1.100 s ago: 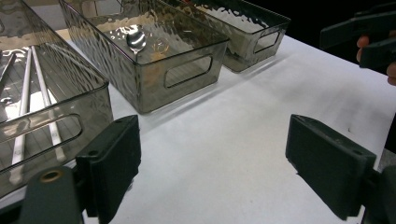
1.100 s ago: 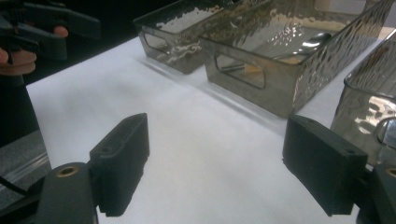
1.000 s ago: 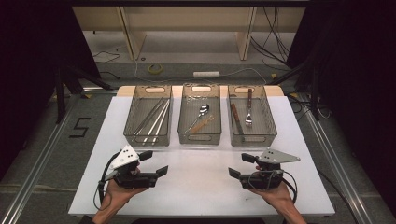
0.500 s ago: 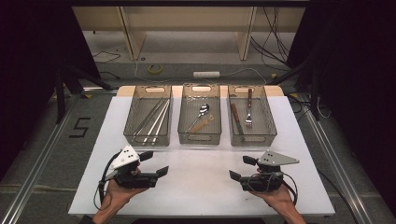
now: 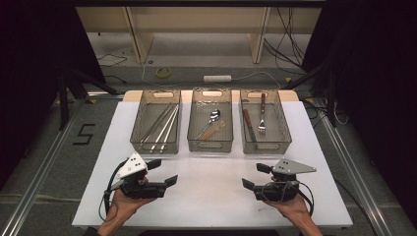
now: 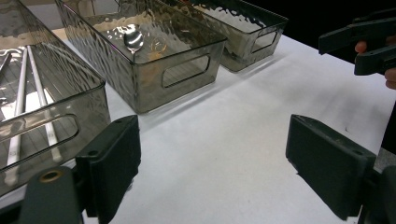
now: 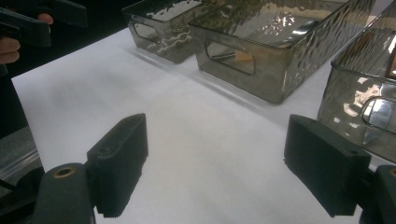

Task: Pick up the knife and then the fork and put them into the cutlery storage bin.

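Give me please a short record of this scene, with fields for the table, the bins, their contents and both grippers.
table: white table
bins: three clear bins in a row
left bin: chopsticks
middle bin: spoon
right bin: fork, wooden-handled utensil
left gripper: open, holds nothing
right gripper: open, holds nothing
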Action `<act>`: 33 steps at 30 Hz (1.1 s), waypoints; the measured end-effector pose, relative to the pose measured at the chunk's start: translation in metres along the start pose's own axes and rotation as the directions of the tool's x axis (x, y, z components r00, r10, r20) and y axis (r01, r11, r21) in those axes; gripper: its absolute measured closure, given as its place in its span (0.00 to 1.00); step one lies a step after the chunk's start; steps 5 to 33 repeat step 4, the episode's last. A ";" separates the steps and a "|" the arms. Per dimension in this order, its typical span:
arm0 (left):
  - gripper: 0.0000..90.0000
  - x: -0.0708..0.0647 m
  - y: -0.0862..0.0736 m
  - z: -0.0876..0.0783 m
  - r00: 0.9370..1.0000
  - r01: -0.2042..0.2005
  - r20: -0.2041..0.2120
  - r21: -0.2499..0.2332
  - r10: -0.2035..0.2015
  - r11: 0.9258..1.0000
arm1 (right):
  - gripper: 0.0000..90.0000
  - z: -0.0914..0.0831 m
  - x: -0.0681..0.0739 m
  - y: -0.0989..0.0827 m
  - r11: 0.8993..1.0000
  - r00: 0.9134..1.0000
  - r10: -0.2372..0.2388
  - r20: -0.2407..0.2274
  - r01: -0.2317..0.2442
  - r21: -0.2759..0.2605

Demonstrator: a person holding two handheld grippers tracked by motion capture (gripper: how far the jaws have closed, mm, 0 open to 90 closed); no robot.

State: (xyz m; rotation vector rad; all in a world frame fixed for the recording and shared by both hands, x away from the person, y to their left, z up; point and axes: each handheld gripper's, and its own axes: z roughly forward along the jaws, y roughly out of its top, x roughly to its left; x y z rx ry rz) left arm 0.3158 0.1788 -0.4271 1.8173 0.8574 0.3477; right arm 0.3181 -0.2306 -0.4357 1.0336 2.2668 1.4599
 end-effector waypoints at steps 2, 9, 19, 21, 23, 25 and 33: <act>0.20 0.000 0.000 0.000 1.000 0.000 -0.001 0.000 0.000 1.000 | 0.25 0.000 0.000 0.000 1.000 1.000 0.000 -0.001 0.000 0.001; 0.20 0.000 0.000 0.000 1.000 0.000 -0.001 0.000 0.000 1.000 | 0.25 0.000 0.000 0.000 1.000 1.000 -0.002 0.000 0.002 0.000; 0.20 0.000 0.000 0.000 1.000 0.000 -0.001 0.000 0.000 1.000 | 0.25 0.000 0.000 0.000 1.000 1.000 -0.002 0.000 0.002 0.000; 0.20 0.000 0.000 0.000 1.000 0.000 -0.001 0.000 0.000 1.000 | 0.25 0.000 0.000 0.000 1.000 1.000 -0.002 0.000 0.002 0.000; 0.20 0.000 0.000 0.000 1.000 0.000 -0.001 0.000 0.000 1.000 | 0.25 0.000 0.000 0.000 1.000 1.000 -0.002 0.000 0.002 0.000; 0.20 0.000 0.000 0.000 1.000 0.000 -0.001 0.000 0.000 1.000 | 0.25 0.000 0.000 0.000 1.000 1.000 -0.002 0.000 0.002 0.000; 0.20 0.000 0.000 0.000 1.000 0.000 -0.001 0.000 0.000 1.000 | 0.25 0.000 0.000 0.000 1.000 1.000 -0.002 0.000 0.002 0.000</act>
